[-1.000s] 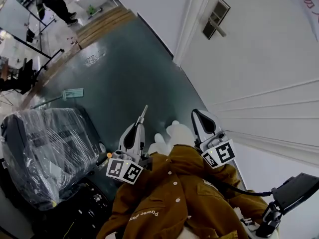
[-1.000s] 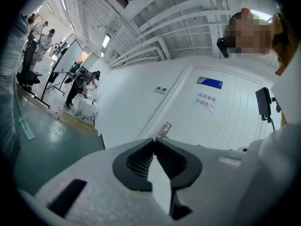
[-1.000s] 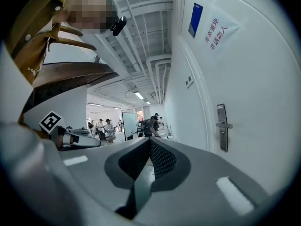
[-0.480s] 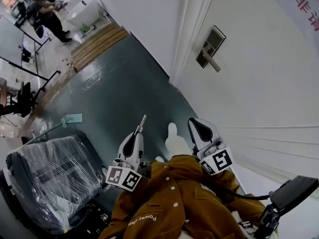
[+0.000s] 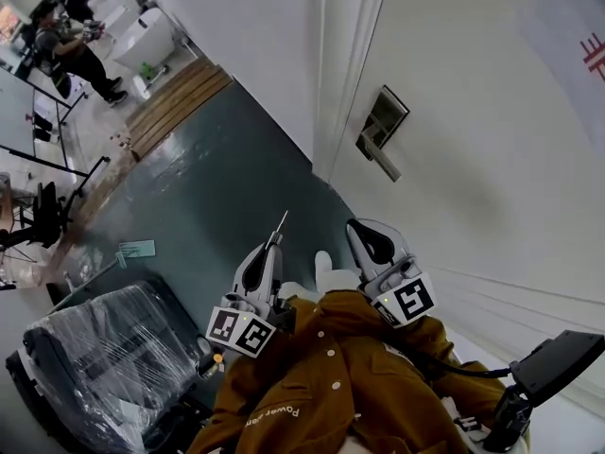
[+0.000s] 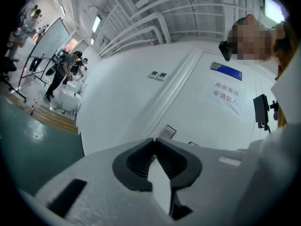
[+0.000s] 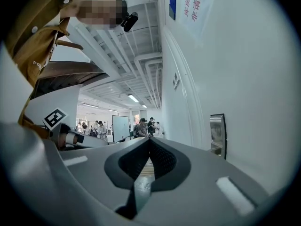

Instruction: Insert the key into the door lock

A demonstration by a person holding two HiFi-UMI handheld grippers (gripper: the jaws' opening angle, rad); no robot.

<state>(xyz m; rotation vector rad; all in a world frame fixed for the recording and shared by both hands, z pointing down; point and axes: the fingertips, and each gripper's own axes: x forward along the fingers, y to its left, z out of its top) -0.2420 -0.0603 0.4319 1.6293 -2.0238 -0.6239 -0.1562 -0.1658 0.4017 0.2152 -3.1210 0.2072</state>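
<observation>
A metal lock plate with a lever handle sits on the white door, ahead of both grippers. My left gripper is shut on a thin metal key that sticks out past its tips towards the door's foot. From the left gripper view the lock plate shows just above the closed tips; the key itself is hidden there. My right gripper is held beside the left one, shut and empty. Its tips meet, with the lock plate to their right.
A plastic-wrapped chair stands at lower left on the dark green floor. The white door frame runs left of the lock. People stand far off by a wooden step. A black device hangs at lower right.
Both grippers have moved closer to the door, side by side. The lock plate has slid down and left in the head view and looks larger; the chair has dropped towards the lower left.
</observation>
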